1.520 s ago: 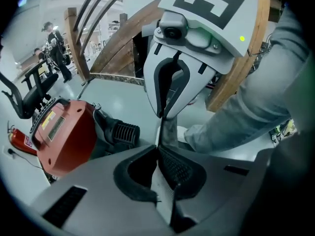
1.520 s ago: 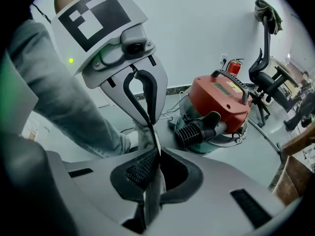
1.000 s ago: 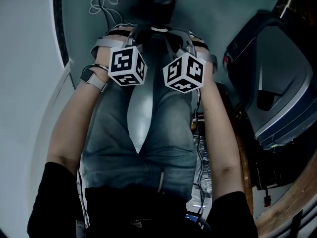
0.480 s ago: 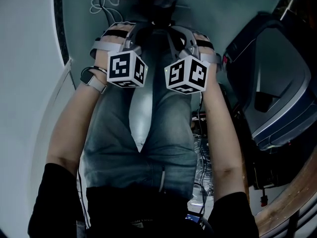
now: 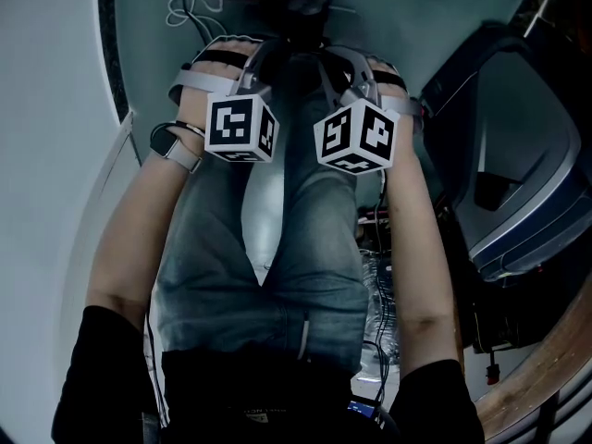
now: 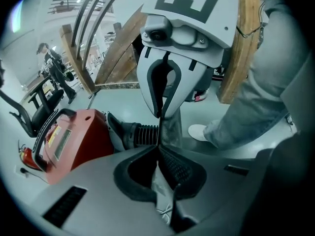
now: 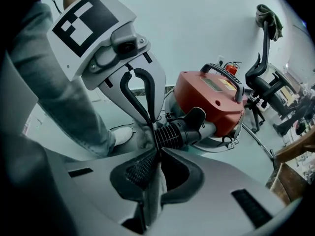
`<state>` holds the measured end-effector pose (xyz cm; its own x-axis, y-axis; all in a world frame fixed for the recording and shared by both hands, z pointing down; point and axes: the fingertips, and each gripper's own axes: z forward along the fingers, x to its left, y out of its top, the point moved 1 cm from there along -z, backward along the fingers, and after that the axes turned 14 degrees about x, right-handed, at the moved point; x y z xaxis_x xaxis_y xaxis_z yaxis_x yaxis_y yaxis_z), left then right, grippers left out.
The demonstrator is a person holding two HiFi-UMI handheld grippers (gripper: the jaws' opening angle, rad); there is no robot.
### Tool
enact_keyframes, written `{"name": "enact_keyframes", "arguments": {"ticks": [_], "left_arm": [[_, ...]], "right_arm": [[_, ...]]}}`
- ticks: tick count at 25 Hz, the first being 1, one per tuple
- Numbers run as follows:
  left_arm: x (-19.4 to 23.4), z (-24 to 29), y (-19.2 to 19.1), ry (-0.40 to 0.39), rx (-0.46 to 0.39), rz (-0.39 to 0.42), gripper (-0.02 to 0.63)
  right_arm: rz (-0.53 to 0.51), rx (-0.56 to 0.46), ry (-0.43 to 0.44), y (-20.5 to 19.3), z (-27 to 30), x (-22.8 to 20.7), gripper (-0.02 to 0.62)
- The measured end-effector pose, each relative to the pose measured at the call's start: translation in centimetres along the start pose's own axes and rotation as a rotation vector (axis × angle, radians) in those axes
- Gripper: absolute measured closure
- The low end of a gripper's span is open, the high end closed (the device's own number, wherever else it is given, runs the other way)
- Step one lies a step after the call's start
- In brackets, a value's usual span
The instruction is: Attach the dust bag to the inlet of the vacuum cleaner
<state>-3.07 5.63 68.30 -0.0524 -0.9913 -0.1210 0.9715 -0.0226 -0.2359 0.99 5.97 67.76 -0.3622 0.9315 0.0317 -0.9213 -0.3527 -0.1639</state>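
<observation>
Limp grey fabric dust bag [image 6: 172,132], edge pinched in closed left gripper [image 6: 160,116] and right gripper [image 7: 153,124]

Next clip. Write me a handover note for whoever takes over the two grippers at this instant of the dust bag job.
Left gripper: shut on the dust bag.
Right gripper: shut on the same bag, tip to tip with the left.
Things: the red vacuum stands on the floor ahead of the person. Its black ribbed inlet lies just beyond the jaw tips. The bag is pinched between the grippers, close to the inlet.
Done: bag in hand and brought up to the inlet.
Left: open the bag's mouth and fit it over the inlet. No view shows it on yet.
</observation>
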Motion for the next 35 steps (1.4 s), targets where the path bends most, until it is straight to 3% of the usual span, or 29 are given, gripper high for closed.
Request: {"name": "enact_keyframes", "arguments": {"ticks": [9, 13, 18, 21, 26, 29, 35], "left_arm": [[0.1, 0.3, 0.5, -0.01, -0.013, 0.002, 0.584], [-0.1, 0.5, 0.4, -0.013, -0.017, 0.003, 0.585], [-0.7, 0.9, -0.3, -0.068, 0.028, -0.146, 0.584], [-0.4, 0.5, -0.7, -0.058, 0.041, -0.196, 0.586], [0.6, 0.1, 0.0, -0.033, 0.074, -0.068, 0.586], [0.8, 0.2, -0.1, -0.044, 0.08, -0.041, 0.586], [0.5, 0.2, -0.9, -0.082, 0.074, -0.195, 0.586]], "right_arm": [[-0.123, 0.115, 0.065, -0.9, 0.6, -0.5, 0.557], [-0.178, 0.136, 0.036, -0.7, 0.7, -0.7, 0.558], [-0.206, 0.124, -0.006, 0.7, 0.0, -1.2, 0.558], [-0.191, 0.111, 0.015, 1.1, 0.1, -1.1, 0.558], [-0.06, 0.092, 0.03, 0.0, 0.3, -1.1, 0.558], [-0.021, 0.081, 0.009, 0.1, 0.2, -1.3, 0.558], [-0.088, 0.089, -0.017, 1.6, -0.4, -2.0, 0.558]]}}
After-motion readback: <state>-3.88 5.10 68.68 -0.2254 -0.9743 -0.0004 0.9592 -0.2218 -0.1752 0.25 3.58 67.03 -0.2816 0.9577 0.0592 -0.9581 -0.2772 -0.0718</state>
